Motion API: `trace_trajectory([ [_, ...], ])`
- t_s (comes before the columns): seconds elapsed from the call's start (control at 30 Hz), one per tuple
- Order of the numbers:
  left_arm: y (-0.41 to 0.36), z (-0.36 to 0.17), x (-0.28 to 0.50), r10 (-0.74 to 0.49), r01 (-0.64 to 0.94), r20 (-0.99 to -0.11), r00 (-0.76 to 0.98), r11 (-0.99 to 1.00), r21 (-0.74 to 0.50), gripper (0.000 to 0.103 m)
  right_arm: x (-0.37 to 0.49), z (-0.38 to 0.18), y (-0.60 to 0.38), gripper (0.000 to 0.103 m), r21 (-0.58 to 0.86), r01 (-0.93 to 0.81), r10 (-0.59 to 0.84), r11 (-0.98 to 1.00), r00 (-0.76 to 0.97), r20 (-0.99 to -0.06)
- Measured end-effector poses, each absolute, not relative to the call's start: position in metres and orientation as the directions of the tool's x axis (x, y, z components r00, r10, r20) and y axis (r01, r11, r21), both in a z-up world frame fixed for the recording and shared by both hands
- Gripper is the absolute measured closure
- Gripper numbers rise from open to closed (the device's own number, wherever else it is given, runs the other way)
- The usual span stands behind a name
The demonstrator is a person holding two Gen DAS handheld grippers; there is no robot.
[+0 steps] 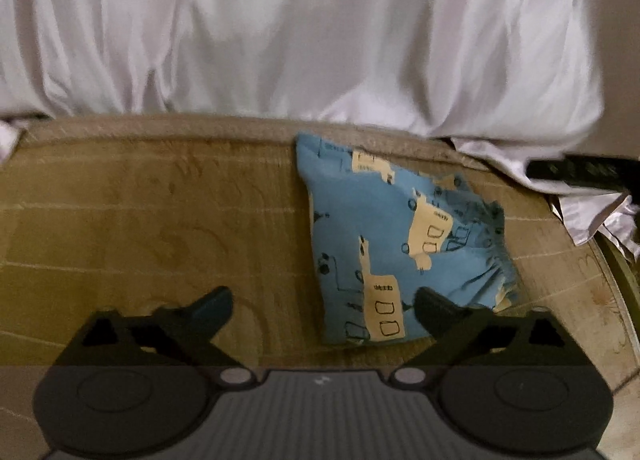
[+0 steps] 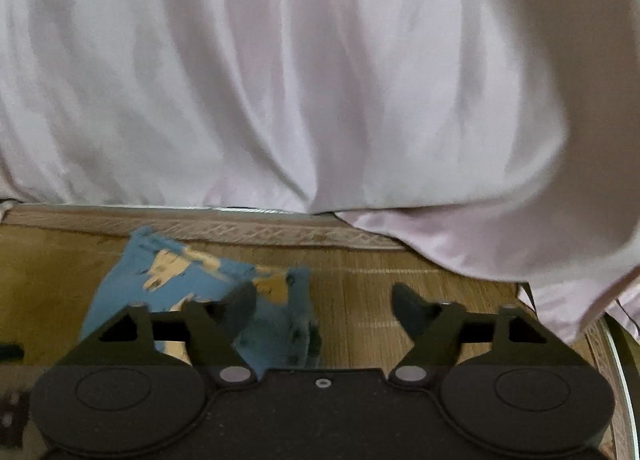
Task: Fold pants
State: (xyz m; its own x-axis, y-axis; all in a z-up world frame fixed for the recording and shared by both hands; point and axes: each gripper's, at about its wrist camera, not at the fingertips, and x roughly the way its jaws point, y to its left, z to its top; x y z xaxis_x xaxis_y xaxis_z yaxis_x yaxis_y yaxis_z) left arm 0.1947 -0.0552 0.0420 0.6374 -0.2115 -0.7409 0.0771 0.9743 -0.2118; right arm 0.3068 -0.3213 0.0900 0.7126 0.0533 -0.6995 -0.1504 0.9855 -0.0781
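Well, the pants [image 1: 396, 244] look nearly done: one small blue pair printed with cream vehicles, lying as a compact folded packet on the woven bamboo mat [image 1: 160, 220], close to the mat's far bordered edge and toward its right side. In the left wrist view the packet sits flat, its straight edge on the left and the gathered, ruffled side on the right, where a few layers peek out unevenly. By my read the main folds are made; what is left, if anything, is squaring that ruffled side or one last tuck.

The left gripper [image 1: 324, 308] hangs just before the packet's near end with its fingers spread wide, holding nothing; one fingertip overlaps the near right corner of the cloth in the picture, though I cannot tell if it touches. The right gripper [image 2: 324, 304] is spread too and empty, with the pants [image 2: 192, 284] showing blurred behind its left finger.

Counting up: one pair of pants, two grippers, one mat. Beyond the mat's far edge hangs a big pale white sheet [image 1: 320, 28], filling the top of both views. A dark flat object [image 1: 580, 170] lies at the right edge, too blurred to name.
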Motion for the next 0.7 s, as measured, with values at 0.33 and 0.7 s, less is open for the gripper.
trace_trajectory([
  [0.33,-0.068,0.054,0.145,-0.143,0.109,-0.708,0.691,0.99,-0.094,0.0,0.21,0.081,-0.33,0.001,0.071,-0.192,0.189,0.979,0.705,-0.683],
  [0.7,-0.075,0.044,0.101,-0.082,0.121,-0.686,0.723,0.993,0.01,0.0,0.142,0.059,-0.331,0.001,0.059,-0.15,0.155,0.987,0.789,-0.595],
])
